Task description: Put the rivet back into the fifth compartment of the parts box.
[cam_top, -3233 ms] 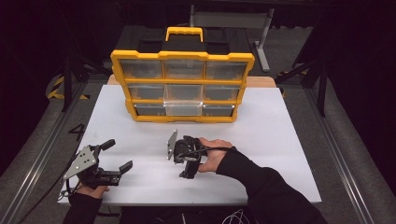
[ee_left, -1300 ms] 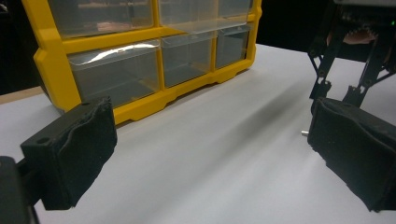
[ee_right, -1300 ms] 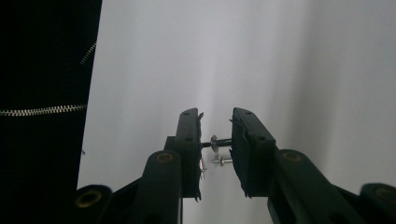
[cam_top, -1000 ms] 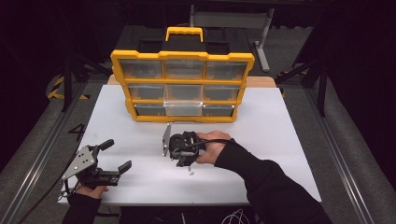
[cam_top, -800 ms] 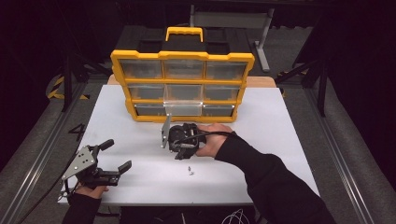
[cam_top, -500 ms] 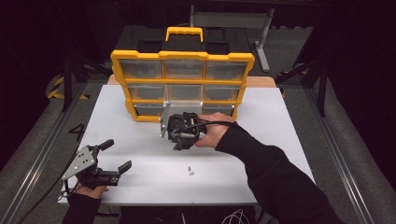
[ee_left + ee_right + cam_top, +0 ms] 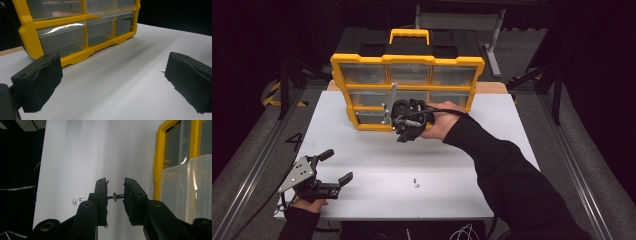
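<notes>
My right gripper (image 7: 403, 134) is held above the table, just in front of the yellow organizer (image 7: 407, 62) with clear drawers. In the right gripper view its pads (image 7: 101, 195) pinch a small metal screw (image 7: 115, 196) crosswise, and a clear drawer (image 7: 190, 187) is close by on the right. Two small loose screws (image 7: 415, 183) lie on the white table (image 7: 492, 150) near the front; they also show below the right gripper (image 7: 77, 200). My left gripper (image 7: 337, 165) rests at the table's front left, open, with nothing between its pads (image 7: 40, 82).
The organizer's yellow frame (image 7: 27, 37) stands at the back of the table, a carry handle (image 7: 409, 35) on top. Dark floor and metal rails surround the table. A bare wooden strip (image 7: 492, 87) shows behind the organizer on the right.
My right gripper has risen from the middle of the table and moved back towards the organizer, carrying the screw. Loose screws stay on the table where it was. The left gripper has stayed put.
</notes>
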The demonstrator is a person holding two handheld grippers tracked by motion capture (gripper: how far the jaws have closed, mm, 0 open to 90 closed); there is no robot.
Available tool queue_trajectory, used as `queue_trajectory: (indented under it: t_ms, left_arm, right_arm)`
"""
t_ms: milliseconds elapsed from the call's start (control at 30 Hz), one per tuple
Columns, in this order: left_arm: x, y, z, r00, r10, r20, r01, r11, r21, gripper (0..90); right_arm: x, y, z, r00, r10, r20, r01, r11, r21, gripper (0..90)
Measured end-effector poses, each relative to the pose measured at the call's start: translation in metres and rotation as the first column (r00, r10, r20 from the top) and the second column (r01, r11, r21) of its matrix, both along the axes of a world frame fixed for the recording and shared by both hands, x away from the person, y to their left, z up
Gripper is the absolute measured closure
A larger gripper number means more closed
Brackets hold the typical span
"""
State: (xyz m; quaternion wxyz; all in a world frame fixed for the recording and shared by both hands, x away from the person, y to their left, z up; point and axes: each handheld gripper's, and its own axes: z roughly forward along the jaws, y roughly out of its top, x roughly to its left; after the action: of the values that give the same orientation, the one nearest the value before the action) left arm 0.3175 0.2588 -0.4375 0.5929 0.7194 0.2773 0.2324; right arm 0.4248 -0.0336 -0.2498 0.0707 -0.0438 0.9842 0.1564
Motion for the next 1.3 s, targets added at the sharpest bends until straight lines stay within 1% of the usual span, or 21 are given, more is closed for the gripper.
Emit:
queue_trajectory:
  t_ms: [167, 300, 333, 433, 500, 600, 833, 900, 967, 1133, 1267, 1300]
  left_arm:
    - [0.0, 0.0, 0.0, 1.0, -0.001, 0.0, 0.001, 1.0, 0.001, 2.3]
    - [0.0, 0.0, 0.0, 1.0, -0.001, -0.002, 0.001, 1.0, -0.003, 2.3]
    - [0.0, 0.0, 0.0, 1.0, -0.001, -0.002, 0.001, 1.0, -0.003, 2.3]
    - [0.0, 0.0, 0.0, 1.0, -0.002, -0.003, 0.002, 1.0, -0.001, 2.3]
    - [0.0, 0.0, 0.0, 1.0, -0.004, -0.002, 0.004, 1.0, 0.002, 2.3]
    - [0.0, 0.0, 0.0, 1.0, -0.002, -0.002, 0.002, 1.0, 0.003, 2.3]
    - [0.0, 0.001, 0.0, 1.0, -0.001, -0.004, 0.001, 1.0, 0.0, 2.2]
    - [-0.001, 0.001, 0.0, 1.0, 0.002, -0.003, -0.002, 1.0, -0.003, 2.2]
    - [0.0, 0.001, 0.0, 1.0, -0.001, -0.007, 0.001, 1.0, -0.003, 2.2]
    - [-0.001, 0.001, 0.0, 1.0, 0.002, -0.005, -0.002, 1.0, -0.004, 2.2]
    - [-0.001, 0.002, 0.0, 1.0, 0.002, -0.005, -0.002, 1.0, -0.006, 2.2]
    - [-0.001, 0.002, 0.0, 1.0, 0.002, -0.005, -0.002, 1.0, -0.006, 2.2]
  right_arm:
    - [0.012, 0.0, 0.012, 0.9993, -0.032, 0.017, 0.032, 0.999, 0.012, 72.9]
    - [0.025, 0.0, 0.022, 0.9976, -0.063, 0.031, 0.062, 0.998, 0.025, 72.9]
    - [0.027, 0.0, 0.023, 0.9965, -0.078, 0.032, 0.077, 0.997, 0.032, 72.9]
    - [0.036, 0.001, 0.027, 0.995, -0.092, 0.04, 0.09, 0.995, 0.036, 72.9]
    - [0.042, 0.002, 0.029, 0.9939, -0.103, 0.04, 0.102, 0.994, 0.034, 72.9]
    - [0.053, 0.002, 0.033, 0.9913, -0.128, 0.03, 0.127, 0.991, 0.044, 72.9]
    - [0.074, 0.002, 0.038, 0.9823, -0.182, 0.043, 0.18, 0.982, 0.053, 72.9]
    - [0.079, 0.002, 0.038, 0.9781, -0.204, 0.041, 0.201, 0.978, 0.061, 72.9]
    - [0.083, 0.003, 0.035, 0.9767, -0.211, 0.04, 0.208, 0.976, 0.058, 72.9]
    - [0.094, 0.007, 0.021, 0.9739, -0.225, 0.029, 0.224, 0.974, 0.033, 72.9]
    - [0.101, 0.008, 0.011, 0.9711, -0.238, 0.011, 0.238, 0.971, 0.028, 72.9]
    - [0.103, 0.008, 0.008, 0.9716, -0.237, 0.011, 0.236, 0.971, 0.022, 72.9]
